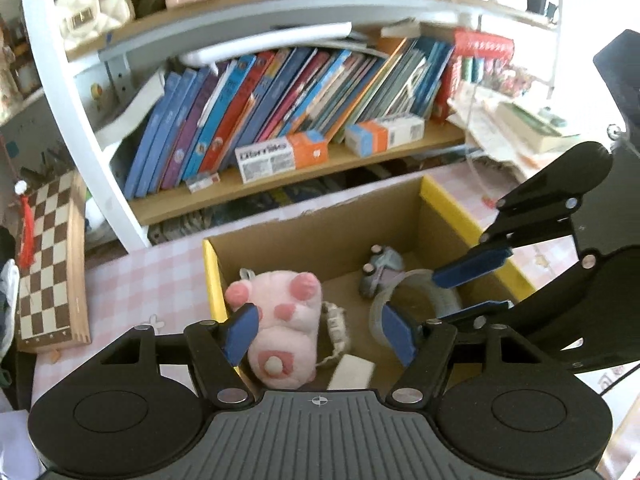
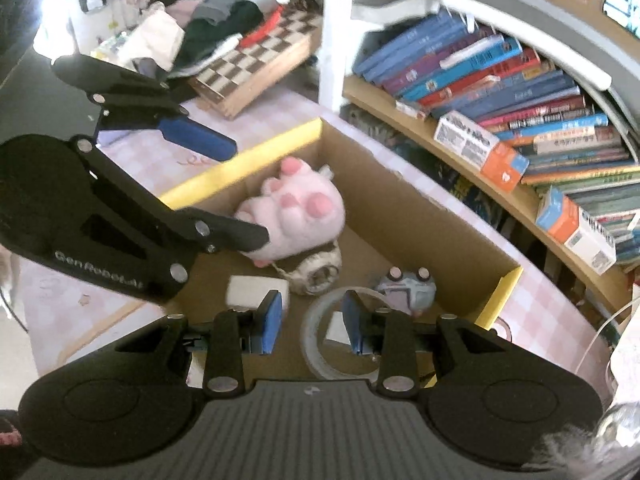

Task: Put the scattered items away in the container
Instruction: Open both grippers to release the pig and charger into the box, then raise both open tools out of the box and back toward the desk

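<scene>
A cardboard box with yellow flaps [image 1: 448, 208] [image 2: 404, 208] stands on the pink checked table. Inside it lie a pink plush toy [image 1: 288, 316] [image 2: 296, 208], a beige watch-like band [image 1: 336, 328] [image 2: 320, 272], a small grey-blue toy car [image 1: 380, 268] [image 2: 408, 288], a white block [image 1: 352, 372] [image 2: 256, 292] and a clear tape roll [image 1: 416, 304] [image 2: 320, 340]. My left gripper [image 1: 320, 332] is open and empty over the box. My right gripper [image 2: 312, 320] is open just above the tape roll, with one finger inside the ring, not clamping it.
A bookshelf with leaning books [image 1: 288, 100] [image 2: 500, 80] and small orange-and-white boxes [image 1: 280, 156] stands behind the box. A wooden chessboard [image 1: 48, 260] [image 2: 256, 68] lies left of it. Piled papers [image 1: 520, 128] sit at the right.
</scene>
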The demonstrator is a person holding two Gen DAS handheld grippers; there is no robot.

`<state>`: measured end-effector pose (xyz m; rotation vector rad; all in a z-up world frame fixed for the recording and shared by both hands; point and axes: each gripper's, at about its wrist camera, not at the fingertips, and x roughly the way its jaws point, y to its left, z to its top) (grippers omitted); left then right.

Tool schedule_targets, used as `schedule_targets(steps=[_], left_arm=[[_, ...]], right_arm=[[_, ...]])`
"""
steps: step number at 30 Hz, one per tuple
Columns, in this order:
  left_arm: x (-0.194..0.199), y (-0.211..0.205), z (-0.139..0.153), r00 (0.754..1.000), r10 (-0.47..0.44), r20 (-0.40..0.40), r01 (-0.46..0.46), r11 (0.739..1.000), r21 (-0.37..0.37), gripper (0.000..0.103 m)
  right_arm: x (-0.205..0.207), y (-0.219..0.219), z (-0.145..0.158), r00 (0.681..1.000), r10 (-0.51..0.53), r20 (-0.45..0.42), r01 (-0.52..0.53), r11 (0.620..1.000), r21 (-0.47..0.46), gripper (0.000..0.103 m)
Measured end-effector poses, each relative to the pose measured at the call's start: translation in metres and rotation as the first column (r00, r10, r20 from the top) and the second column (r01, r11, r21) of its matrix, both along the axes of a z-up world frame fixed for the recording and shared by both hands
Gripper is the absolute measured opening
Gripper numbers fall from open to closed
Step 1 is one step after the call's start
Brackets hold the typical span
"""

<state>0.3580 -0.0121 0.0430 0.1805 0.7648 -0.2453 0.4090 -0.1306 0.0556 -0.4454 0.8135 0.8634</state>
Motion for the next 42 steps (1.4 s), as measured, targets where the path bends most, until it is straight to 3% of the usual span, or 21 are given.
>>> schedule_targets(steps=[11, 16, 33, 42], left_arm=[[-0.065, 0.026, 0.023, 0.997, 0.004, 0.073, 0.008, 0.987, -0.163, 0.07], [-0.096, 0.037, 0.021, 0.997, -0.006, 0.079, 0.021, 0.982, -0.189, 0.07], [-0.172, 0.055, -0.01, 0.999, 0.011, 0.048, -0.003, 0.987, -0.164, 0.07], [-0.193, 0.056, -0.03, 0.999, 0.035, 0.025, -0.031, 0.988, -0.149, 0.07]], right_arm=[[-0.068, -0.021, 0.038, 0.997, -0.077, 0.026, 0.074, 0.992, 0.104, 0.035], [-0.105, -0.027, 0.041, 0.991, -0.136, 0.014, 0.133, 0.982, 0.132, 0.035], [-0.197, -0.035, 0.007, 0.949, -0.312, -0.05, 0.316, 0.933, 0.172, 0.036], [-0.231, -0.024, -0.023, 0.912, -0.409, -0.025, 0.409, 0.903, 0.134, 0.036]])
